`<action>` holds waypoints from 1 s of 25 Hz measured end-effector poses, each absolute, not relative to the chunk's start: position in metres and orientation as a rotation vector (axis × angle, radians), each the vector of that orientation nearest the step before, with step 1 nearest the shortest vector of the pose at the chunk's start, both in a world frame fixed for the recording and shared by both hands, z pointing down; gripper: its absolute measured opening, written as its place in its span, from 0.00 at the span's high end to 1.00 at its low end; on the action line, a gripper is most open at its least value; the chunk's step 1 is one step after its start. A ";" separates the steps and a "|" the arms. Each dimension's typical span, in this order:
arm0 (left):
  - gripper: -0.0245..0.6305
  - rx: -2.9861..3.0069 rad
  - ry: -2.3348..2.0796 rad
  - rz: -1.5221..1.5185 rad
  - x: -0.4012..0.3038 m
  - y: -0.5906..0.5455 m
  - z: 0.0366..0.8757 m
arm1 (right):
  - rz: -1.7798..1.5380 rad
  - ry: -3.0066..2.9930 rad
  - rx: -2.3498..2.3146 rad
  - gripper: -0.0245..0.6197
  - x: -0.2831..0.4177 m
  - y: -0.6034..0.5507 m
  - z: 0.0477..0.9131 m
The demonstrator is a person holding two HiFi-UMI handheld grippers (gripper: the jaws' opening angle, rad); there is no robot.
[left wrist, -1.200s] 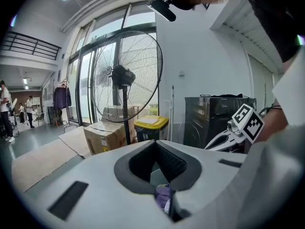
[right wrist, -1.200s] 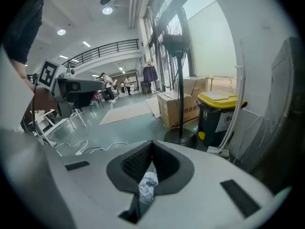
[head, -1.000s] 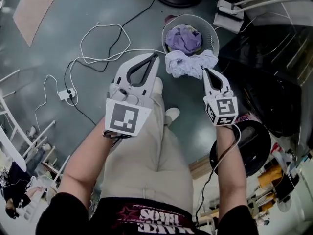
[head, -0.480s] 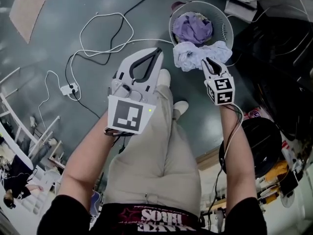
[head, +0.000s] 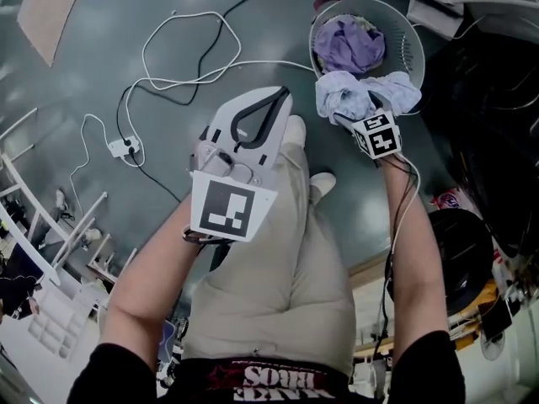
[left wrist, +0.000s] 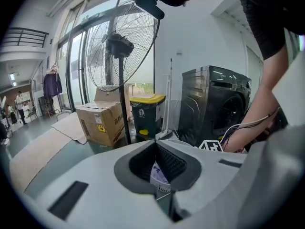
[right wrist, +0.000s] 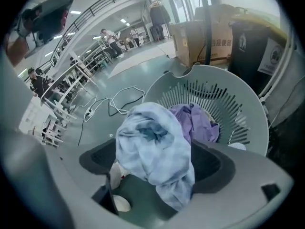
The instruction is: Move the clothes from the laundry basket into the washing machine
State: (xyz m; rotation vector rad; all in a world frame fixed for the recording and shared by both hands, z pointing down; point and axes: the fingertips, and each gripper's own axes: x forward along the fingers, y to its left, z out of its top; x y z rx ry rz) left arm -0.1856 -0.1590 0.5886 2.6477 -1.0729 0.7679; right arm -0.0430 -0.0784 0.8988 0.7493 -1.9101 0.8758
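Moved: right gripper (head: pixel 354 118) now lower, jaws just opening, by basket (head: pixel 414 45) at one o'clock.
Right jaws: apart around blue cloth (head: pixel 345 93).
Left gripper (head: pixel 282 93): closed, empty.

The head view looked steeply down past the person's legs onto the floor (head: pixel 101 57), with the laundry basket (head: pixel 408 40) small at the upper right of the frame. The right gripper view hung close over that same basket (right wrist: pixel 224 104), tilted down into it. The left gripper view sat low, facing nearly level toward the washing machine (left wrist: pixel 217 104) at centre right, sharing only a sliver of basket (left wrist: pixel 160 185) at lower centre
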 end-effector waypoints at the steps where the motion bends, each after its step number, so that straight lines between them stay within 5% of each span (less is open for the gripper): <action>1: 0.96 2.646 -1.072 0.775 -0.187 -0.159 0.591 | 0.869 -1.888 0.728 0.18 -0.043 -0.075 0.908; 8: 0.96 2.631 -1.075 0.810 -0.204 -0.168 0.598 | 0.817 -1.723 0.632 0.18 -0.037 -0.065 0.956; 15: 0.96 2.640 -1.038 0.816 -0.192 -0.169 0.592 | 0.667 -1.559 0.476 0.65 -0.035 -0.051 0.954; 20: 0.96 2.671 -0.998 0.759 -0.166 -0.174 0.575 | 0.785 -1.581 0.634 0.77 -0.019 -0.049 0.913; 25: 0.96 2.701 -0.950 0.704 -0.132 -0.175 0.558 | 1.220 -1.709 0.915 0.78 -0.008 -0.060 0.857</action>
